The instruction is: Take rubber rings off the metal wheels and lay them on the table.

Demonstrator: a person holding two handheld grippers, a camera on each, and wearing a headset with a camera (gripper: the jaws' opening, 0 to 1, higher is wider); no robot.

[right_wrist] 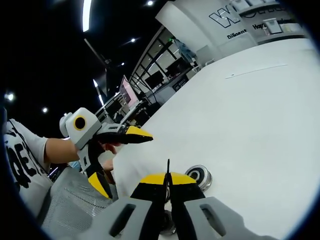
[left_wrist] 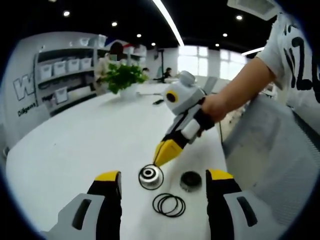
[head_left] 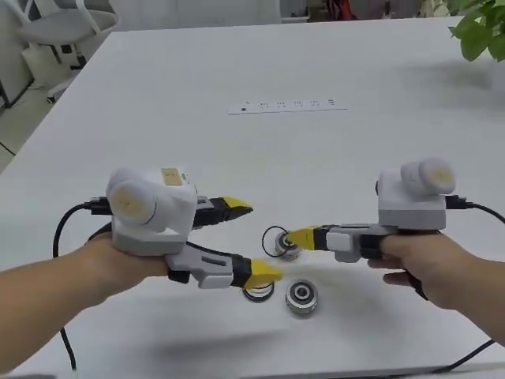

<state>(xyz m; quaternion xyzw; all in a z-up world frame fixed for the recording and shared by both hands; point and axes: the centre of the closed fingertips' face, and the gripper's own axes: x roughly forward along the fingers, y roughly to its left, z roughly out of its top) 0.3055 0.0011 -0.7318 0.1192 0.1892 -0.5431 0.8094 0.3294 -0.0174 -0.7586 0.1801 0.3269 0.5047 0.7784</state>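
My right gripper point(head_left: 296, 237) point(right_wrist: 168, 177) is shut on a thin black rubber ring point(head_left: 274, 241) point(right_wrist: 167, 167), holding it tilted against a small metal wheel point(head_left: 289, 253) point(left_wrist: 150, 176). A second metal wheel point(head_left: 301, 294) point(left_wrist: 190, 181) point(right_wrist: 199, 176) lies flat just in front of it. A few loose black rings point(head_left: 258, 292) point(left_wrist: 169, 204) lie overlapping on the white table point(head_left: 237, 150). My left gripper point(head_left: 251, 240) point(left_wrist: 164, 176) is open, one jaw above the other in the head view, level with the wheels and empty. Its tips point at the right gripper's tips.
A white power strip point(head_left: 288, 105) lies flat in the table's middle. Green plant leaves point(head_left: 481, 28) point(left_wrist: 122, 75) stand at the far right corner. A chair point(head_left: 55, 24) stands past the far left edge. Black cables point(head_left: 67, 229) trail from both grippers toward the near edge.
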